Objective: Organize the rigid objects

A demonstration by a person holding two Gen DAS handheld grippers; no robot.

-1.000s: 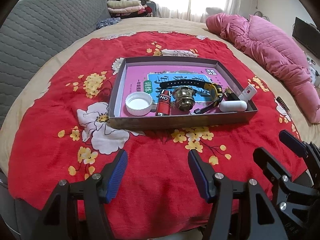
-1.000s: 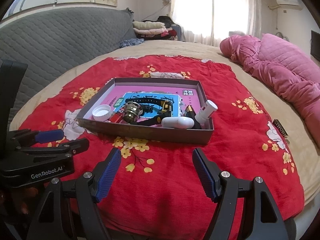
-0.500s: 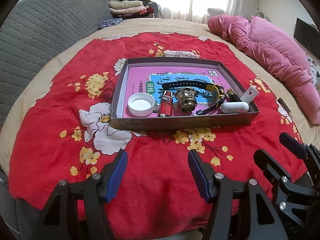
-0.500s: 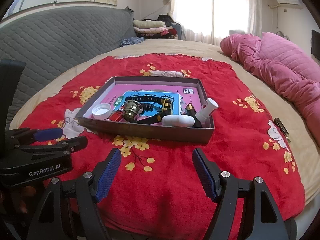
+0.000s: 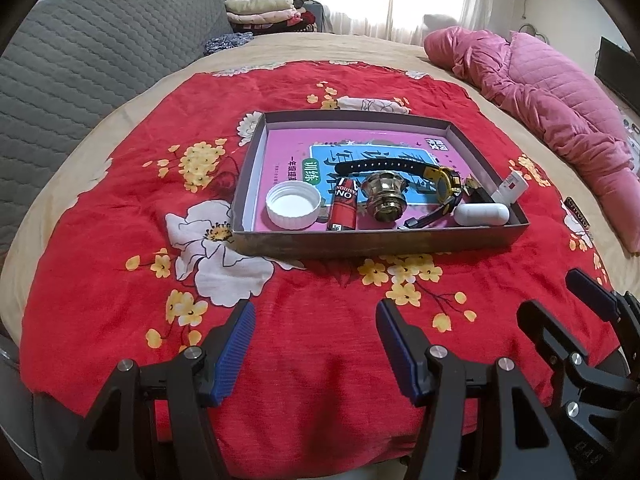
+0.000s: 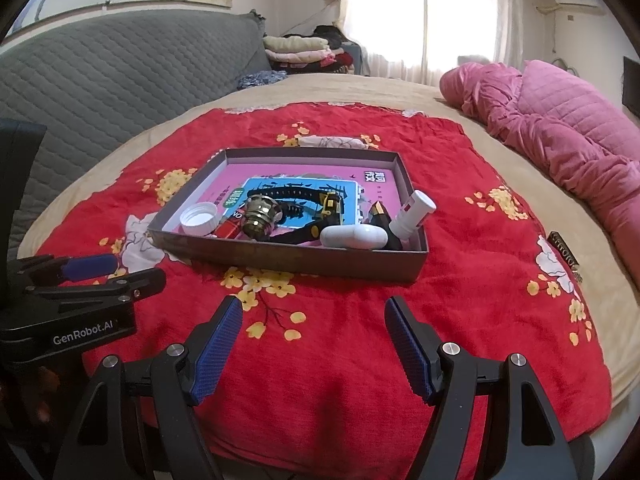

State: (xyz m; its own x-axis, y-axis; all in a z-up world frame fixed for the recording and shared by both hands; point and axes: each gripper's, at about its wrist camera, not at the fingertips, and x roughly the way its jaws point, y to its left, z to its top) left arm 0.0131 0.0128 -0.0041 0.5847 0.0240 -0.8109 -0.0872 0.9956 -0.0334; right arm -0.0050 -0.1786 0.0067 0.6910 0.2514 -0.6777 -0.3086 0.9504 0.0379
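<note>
The bed [image 5: 384, 46] carries everything, and a red flowered cloth [image 5: 120, 220] lies spread over it. On that cloth sits the shallow grey box [image 5: 380, 240], my landmark. A pink quilt [image 5: 560, 100] is bunched well to the right of the box.

My left gripper [image 5: 316, 344] hangs over the cloth on the near side of the box, jaws spread wide with nothing between them. My right gripper [image 6: 314, 346] hangs on the same near side, its jaws equally wide and empty.

Inside the box, along its near wall (all crowded together): a black and yellow watch [image 5: 440, 184], a white capsule-shaped case [image 5: 482, 214] in the near right corner, a white tube [image 6: 412, 214] leaning on the right wall, a brass knob [image 5: 384, 196], a white bottle cap [image 5: 294, 205] toward the left, and a red battery [image 5: 344, 208] between cap and knob.
</note>
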